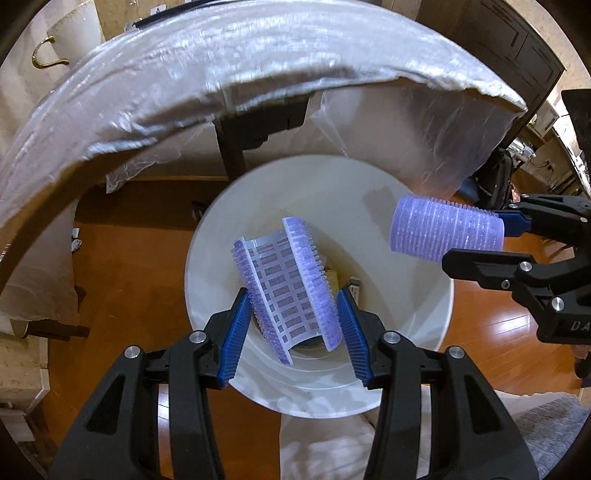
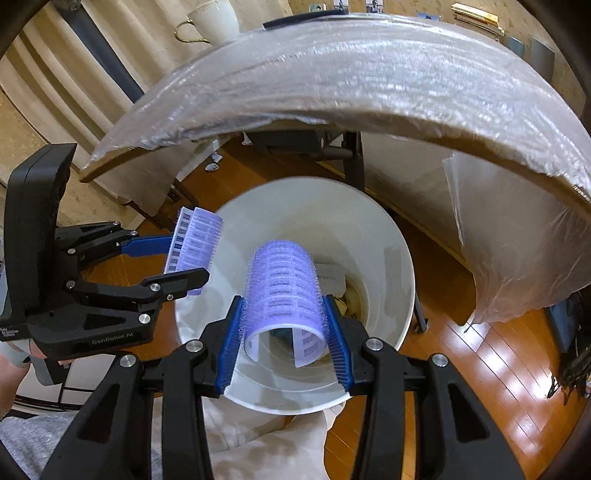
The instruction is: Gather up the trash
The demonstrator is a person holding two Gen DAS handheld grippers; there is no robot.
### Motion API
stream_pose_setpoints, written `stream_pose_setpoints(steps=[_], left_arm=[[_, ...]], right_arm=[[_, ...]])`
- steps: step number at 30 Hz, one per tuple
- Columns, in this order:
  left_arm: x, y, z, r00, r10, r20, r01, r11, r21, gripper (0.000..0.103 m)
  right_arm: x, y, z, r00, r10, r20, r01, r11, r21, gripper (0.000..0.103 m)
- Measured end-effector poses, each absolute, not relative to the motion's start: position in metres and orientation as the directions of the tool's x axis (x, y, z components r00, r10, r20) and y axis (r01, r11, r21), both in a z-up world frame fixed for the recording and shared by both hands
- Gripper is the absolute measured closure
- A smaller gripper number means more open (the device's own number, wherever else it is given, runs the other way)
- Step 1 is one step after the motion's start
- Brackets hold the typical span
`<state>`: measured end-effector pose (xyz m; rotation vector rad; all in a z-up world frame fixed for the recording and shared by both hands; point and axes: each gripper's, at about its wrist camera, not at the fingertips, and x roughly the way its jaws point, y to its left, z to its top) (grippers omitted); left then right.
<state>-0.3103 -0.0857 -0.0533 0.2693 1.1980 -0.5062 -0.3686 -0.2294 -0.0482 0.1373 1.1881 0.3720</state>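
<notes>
Both grippers over the white bin (image 1: 373,184), each with a purple hair-roller piece.

Left gripper (image 1: 293,328): jaws clenched on a roller half (image 1: 286,284), a split-open curved shell with its inner grid facing the left camera and bristles along both long edges. The blue pads press those bristled edges. The piece hangs above the bin mouth, tilted, far end leaning left. In the right view the same piece (image 2: 194,243) sits at the bin's left rim, held by the left gripper (image 2: 184,258).

Right gripper (image 2: 282,332): jaws clenched on the roller (image 2: 282,288), bristly side up, open underside towards the bin (image 2: 391,236). It sits over the middle of the opening. In the left view this roller (image 1: 447,230) is near the bin's right rim, held end-on by the right gripper (image 1: 476,240); whether it is over or just outside the rim from that angle, I can't tell.

Bin stands on a wood floor (image 1: 140,258). Some trash (image 2: 334,280) already at the bottom: paper and something yellowish, too small to name.

Beyond the bin, a bench (image 2: 369,74) wrapped in clear plastic, with sheet hanging off its edge. A white mug (image 2: 218,22) with gold handle stands at the far side.
</notes>
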Motion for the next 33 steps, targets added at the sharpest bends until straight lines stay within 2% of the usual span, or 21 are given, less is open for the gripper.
stream_pose_setpoints(steps=[18,19,20,21,22,28,31,33], left_arm=[[-0.303,-0.088,-0.078,0.243,-0.198,-0.950,0.504,0.862,-0.051,0.054],[-0.303,-0.087,-0.076,0.263,-0.202,-0.943,0.503,0.863,-0.044,0.050],[-0.302,-0.085,-0.075,0.280,-0.200,-0.939,0.503,0.864,-0.034,0.041],[-0.302,-0.085,-0.074,0.295,-0.197,-0.935,0.503,0.864,-0.023,0.019],[-0.302,-0.084,-0.074,0.299,-0.202,-0.932,0.505,0.863,-0.025,0.010],[-0.305,-0.074,-0.066,0.273,-0.231,-0.934,0.489,0.869,-0.072,0.010],[-0.316,-0.065,-0.027,0.338,-0.273,-0.901,0.493,0.867,-0.078,0.010],[-0.322,-0.060,0.013,0.410,-0.322,-0.853,0.502,0.861,-0.084,0.010]], right_arm=[[-0.350,-0.220,-0.073,0.283,0.319,-0.905,-0.173,0.945,0.279,0.059],[-0.349,-0.222,-0.075,0.284,0.317,-0.905,-0.168,0.946,0.279,0.053],[-0.349,-0.224,-0.074,0.291,0.313,-0.904,-0.155,0.948,0.278,0.035],[-0.351,-0.227,-0.072,0.308,0.313,-0.899,-0.136,0.949,0.284,0.027],[-0.351,-0.230,-0.072,0.313,0.321,-0.894,-0.128,0.947,0.295,0.023],[-0.359,-0.232,-0.050,0.336,0.310,-0.889,-0.153,0.950,0.274,0.023],[-0.369,-0.231,-0.009,0.394,0.317,-0.863,-0.195,0.946,0.258,0.022],[-0.371,-0.235,0.021,0.455,0.331,-0.827,-0.216,0.942,0.258,0.015]])
